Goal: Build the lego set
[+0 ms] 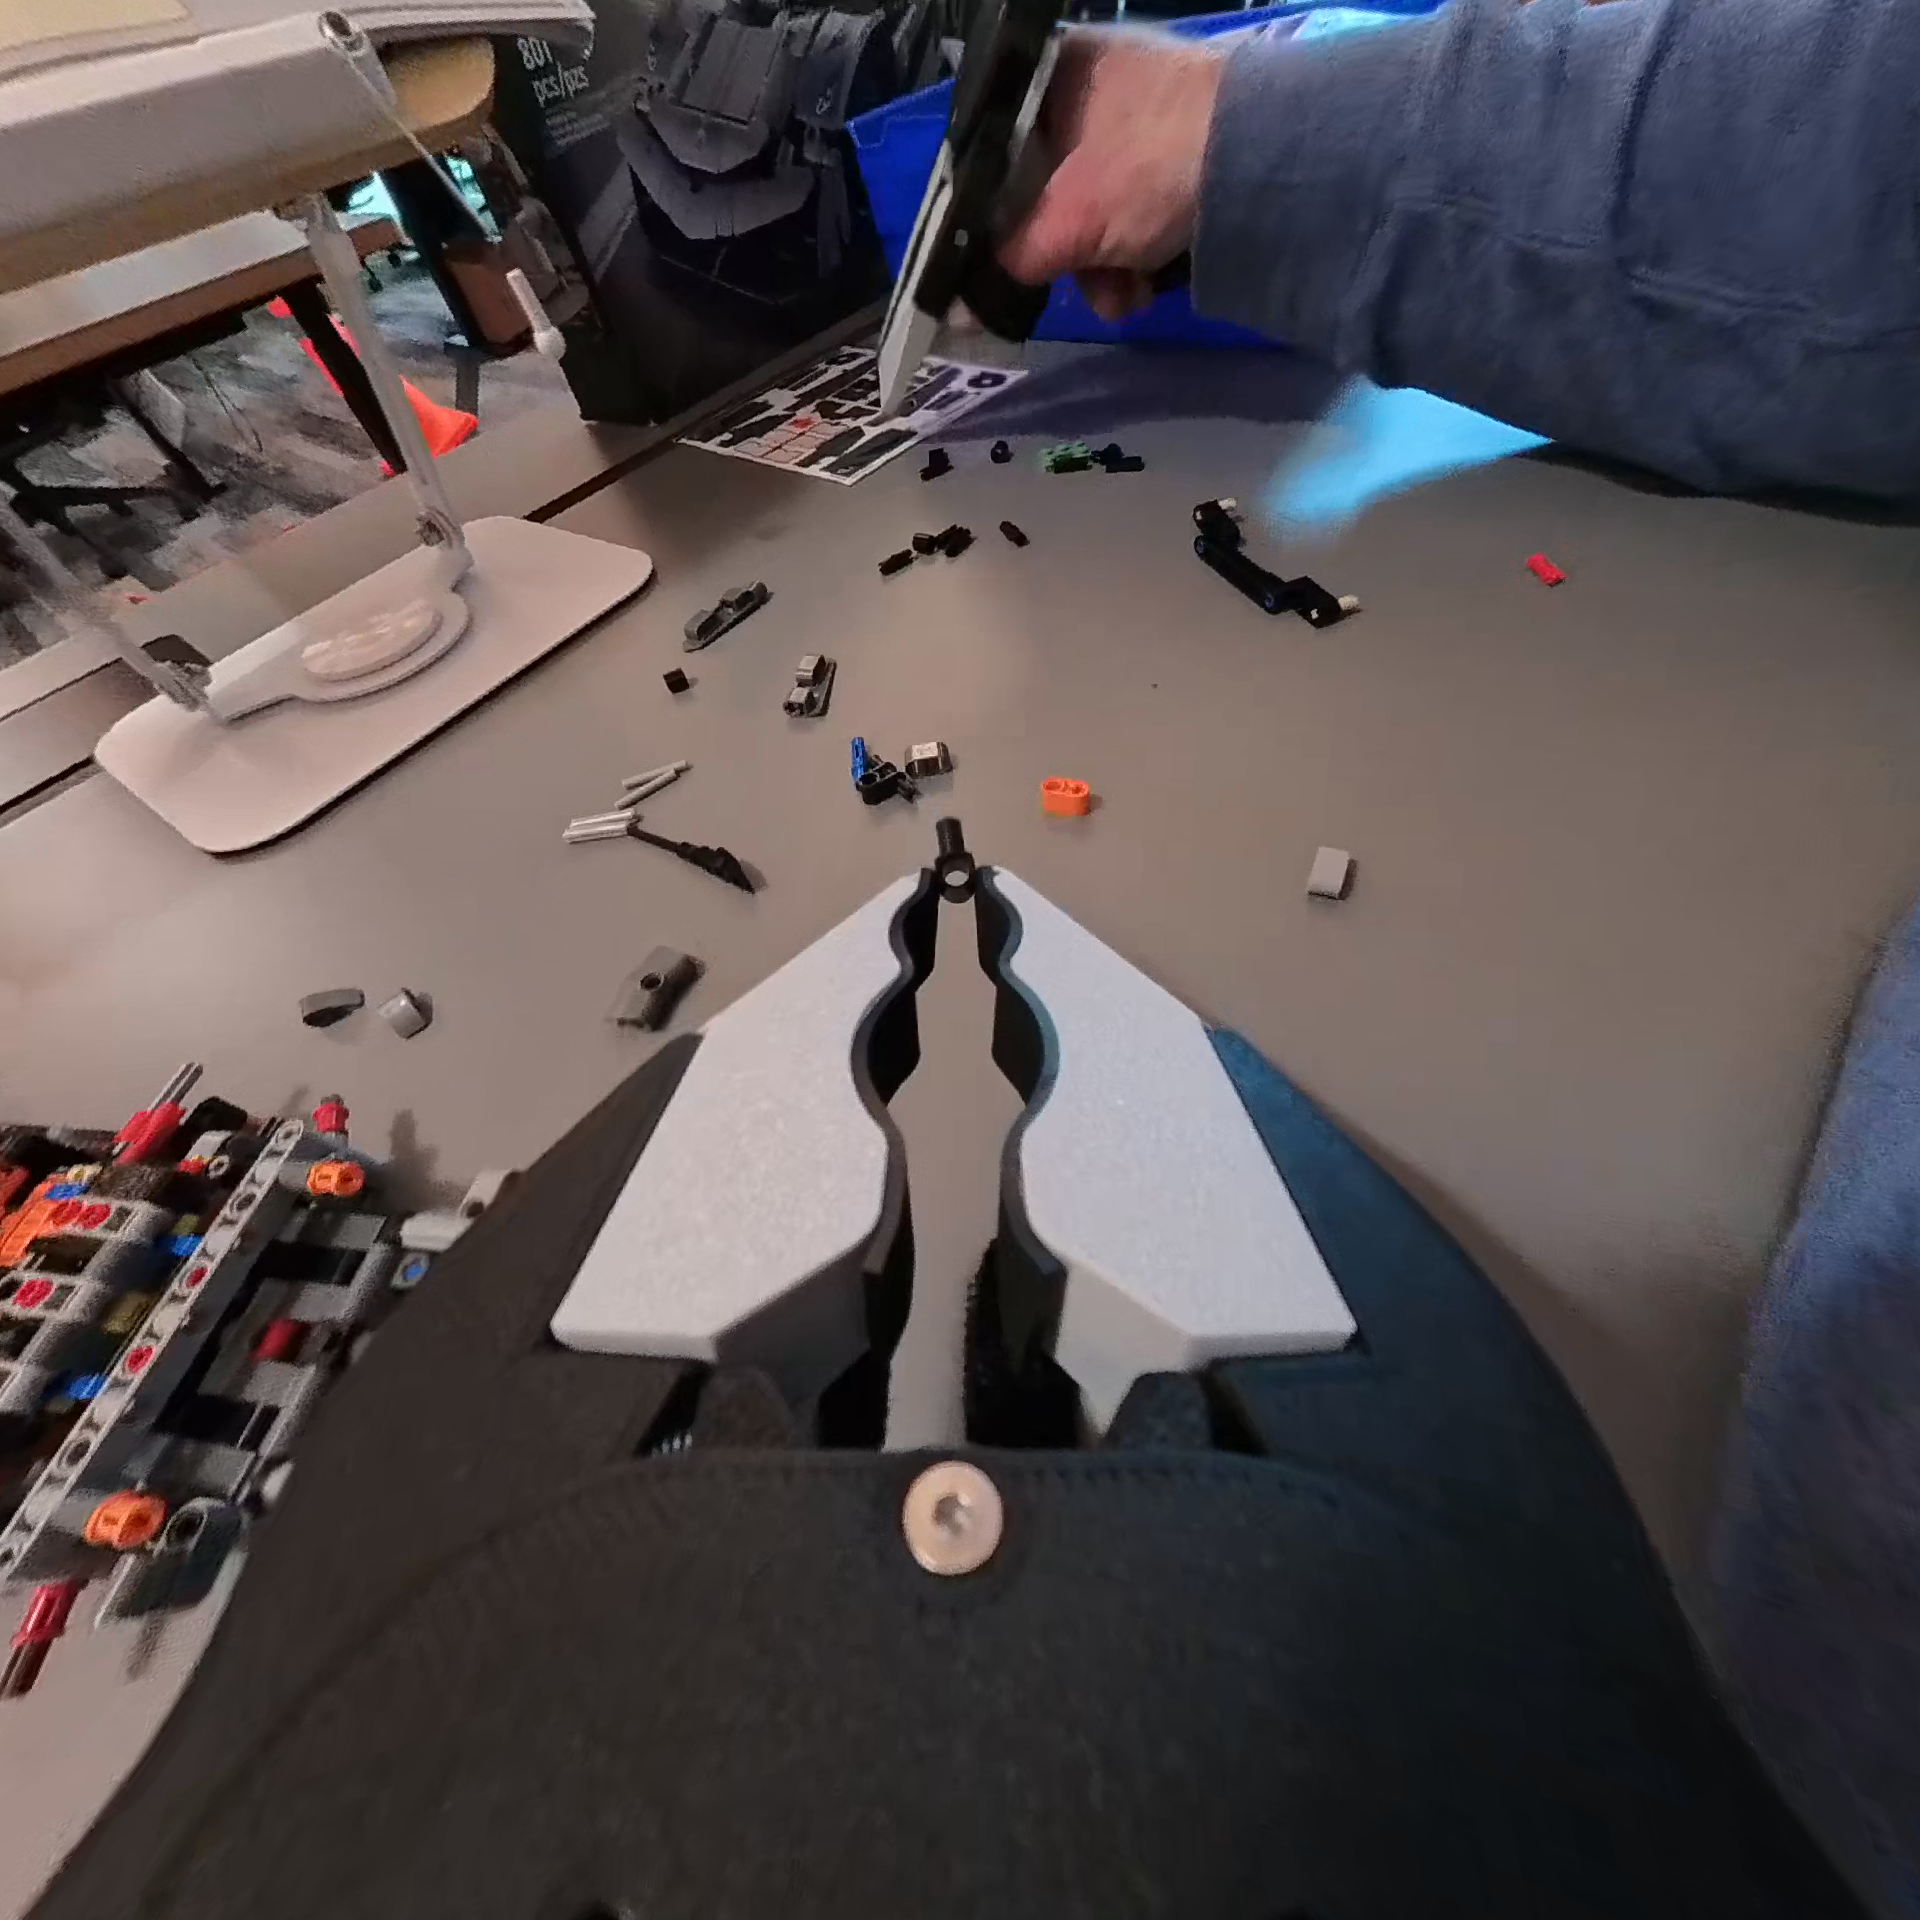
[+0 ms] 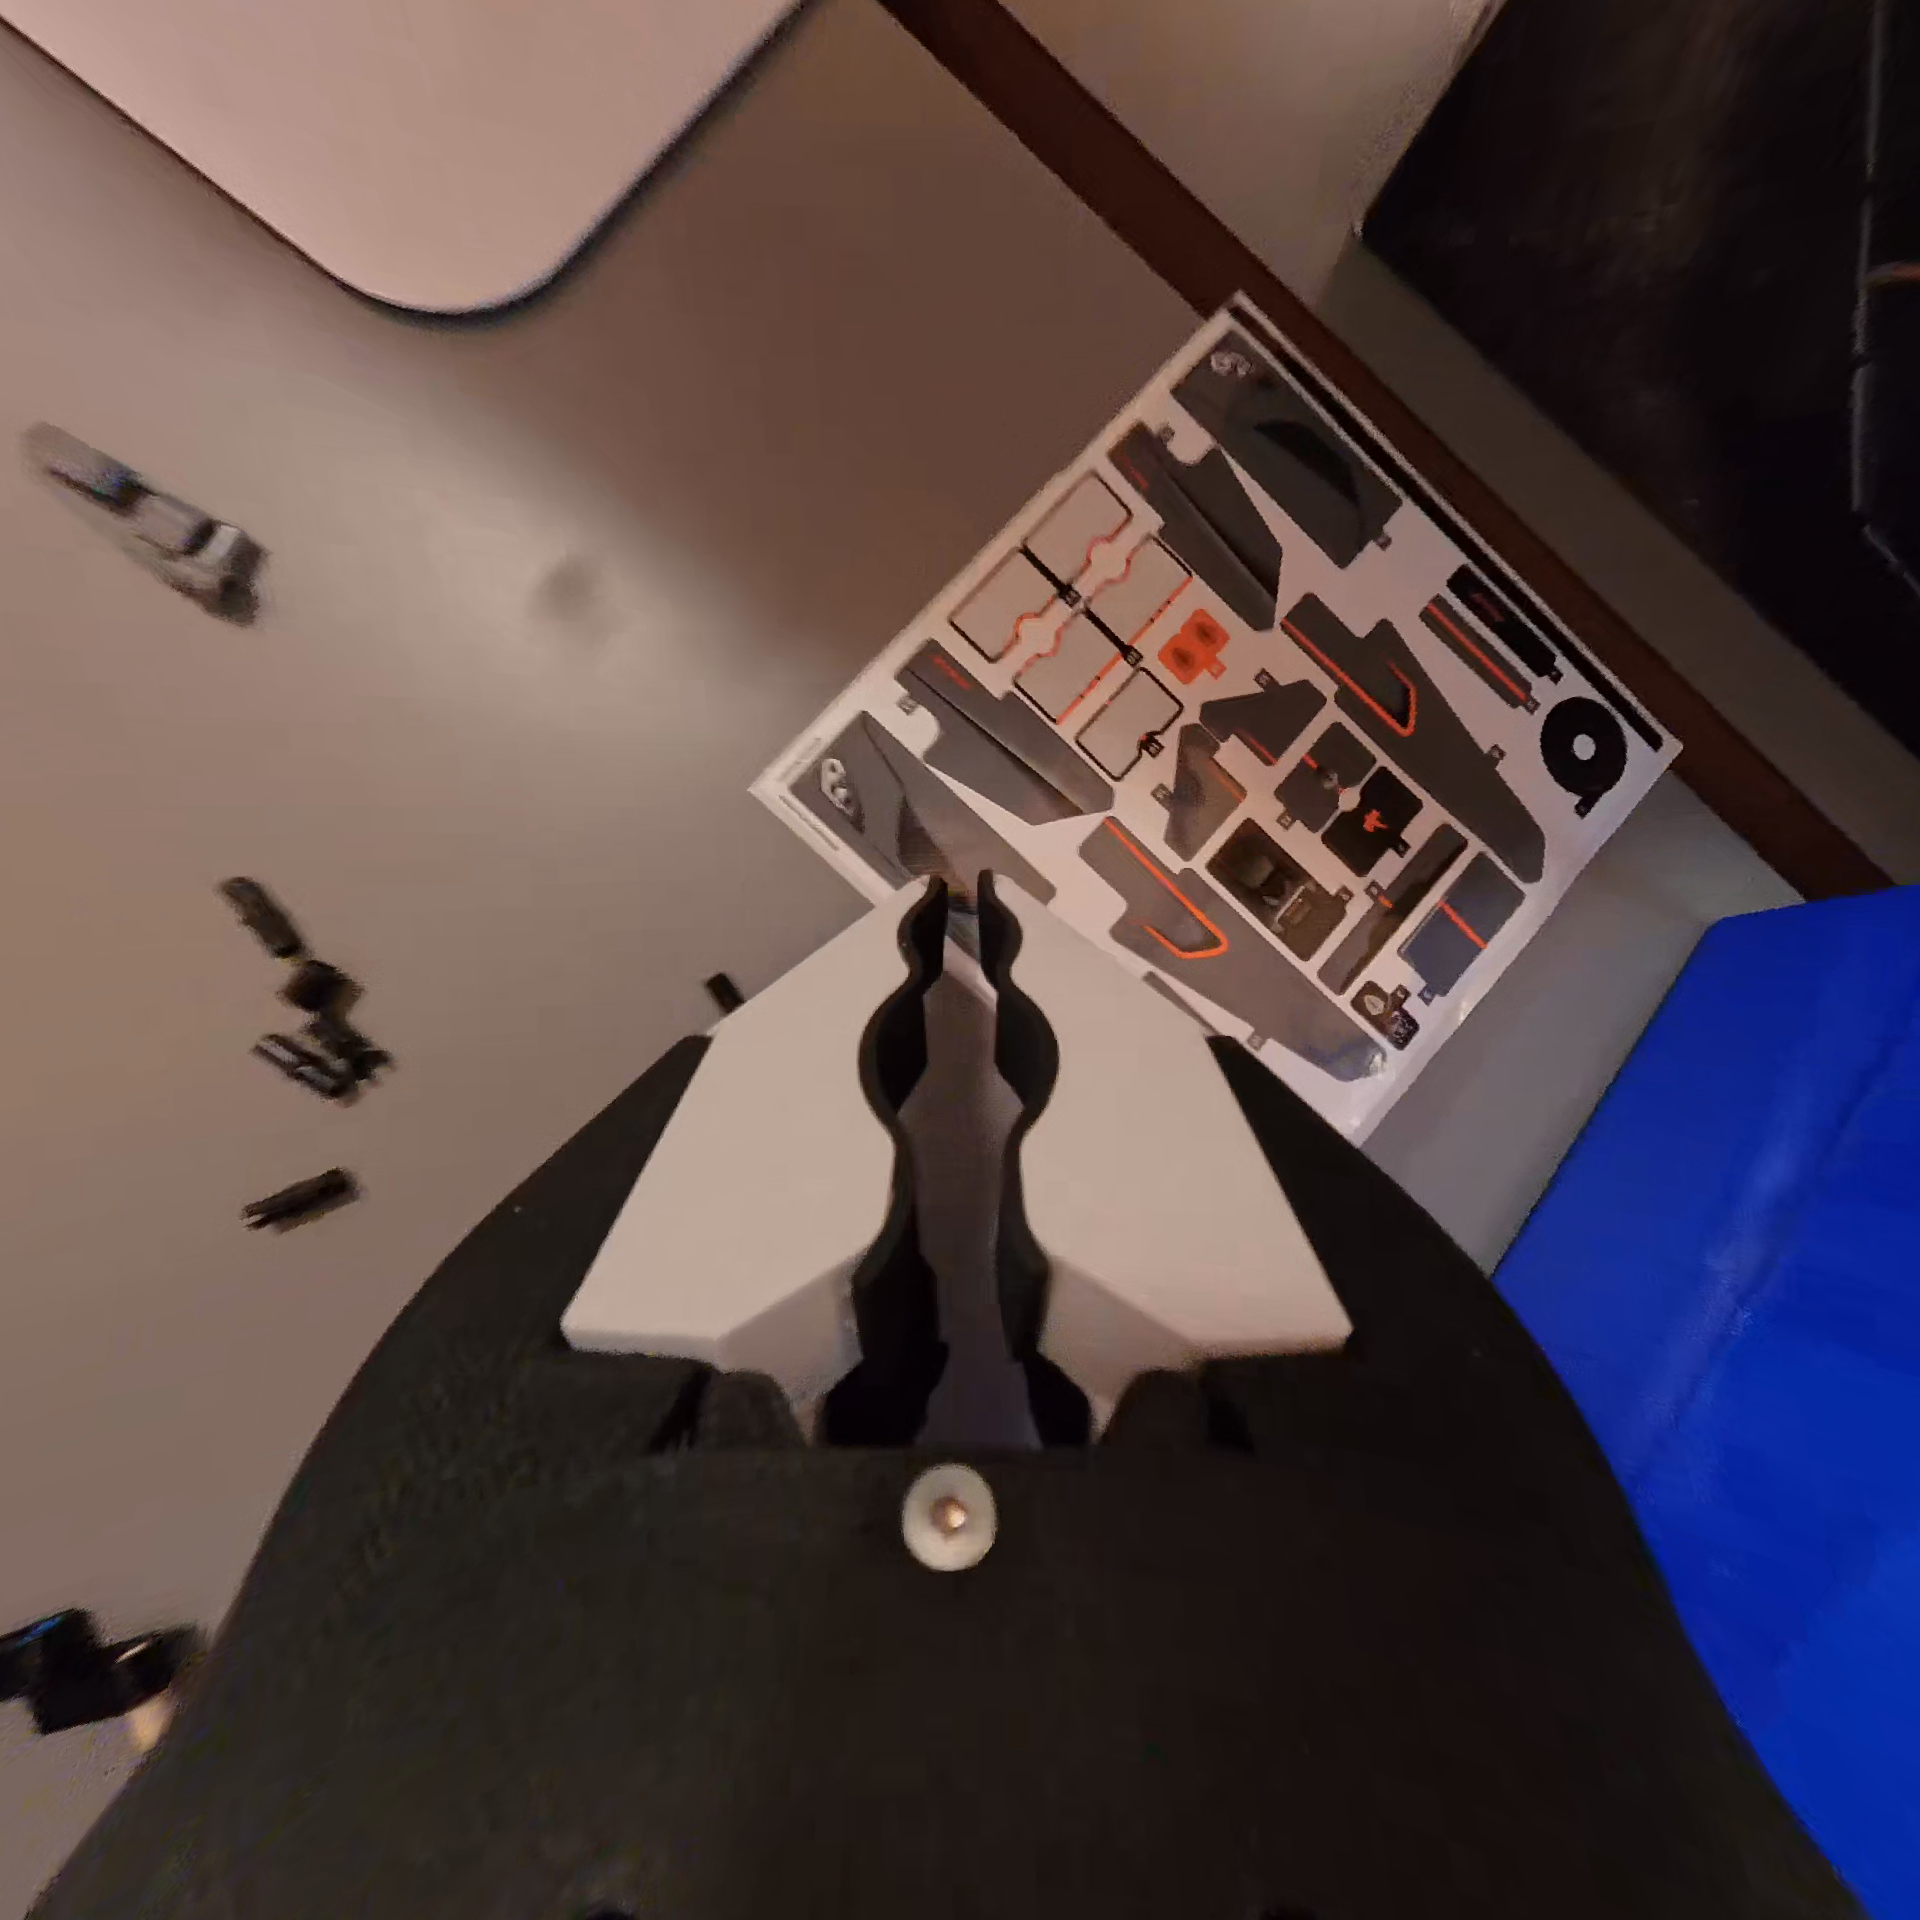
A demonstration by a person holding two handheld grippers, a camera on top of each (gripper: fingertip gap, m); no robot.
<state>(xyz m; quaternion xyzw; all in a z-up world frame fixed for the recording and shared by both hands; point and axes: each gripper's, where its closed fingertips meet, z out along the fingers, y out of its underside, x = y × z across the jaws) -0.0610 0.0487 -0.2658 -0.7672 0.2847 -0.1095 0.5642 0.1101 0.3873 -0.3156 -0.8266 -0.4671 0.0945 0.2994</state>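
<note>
1. The left gripper (image 1: 953, 878) has its jaws closed almost tip to tip on a small black plastic connector pin (image 1: 951, 854), held only by its rear end with the stub pointing forward. In judgement, so shallow a pinch could let the pin twist or spring free if it is pushed against anything at an angle, and it would land among the loose black and grey pieces (image 1: 883, 774) on the grey surface (image 1: 1507, 935), just beyond the left gripper, where it would be hard to find.

2. The right gripper (image 2: 956, 896) hovers with its tips at the near edge of the white sticker sheet with dark and orange decals (image 2: 1226, 717), which lies flat on the surface far beyond the left gripper, beside a blue plastic bin (image 2: 1766, 1351). Its jaws stand narrowly apart and hold nothing that can be seen. A flat sheet gives the tips little to catch, so they may slide over it, push it toward the bin or crease it.

3. The left gripper is held low and level, pointing forward over the surface. The right one tips steeply downward, gripped by a hand (image 1: 1101, 197) in a blue sleeve.

4. The part-built grey, black, red and orange model (image 1: 156, 1299) rests on the surface just left of the left gripper.
</note>
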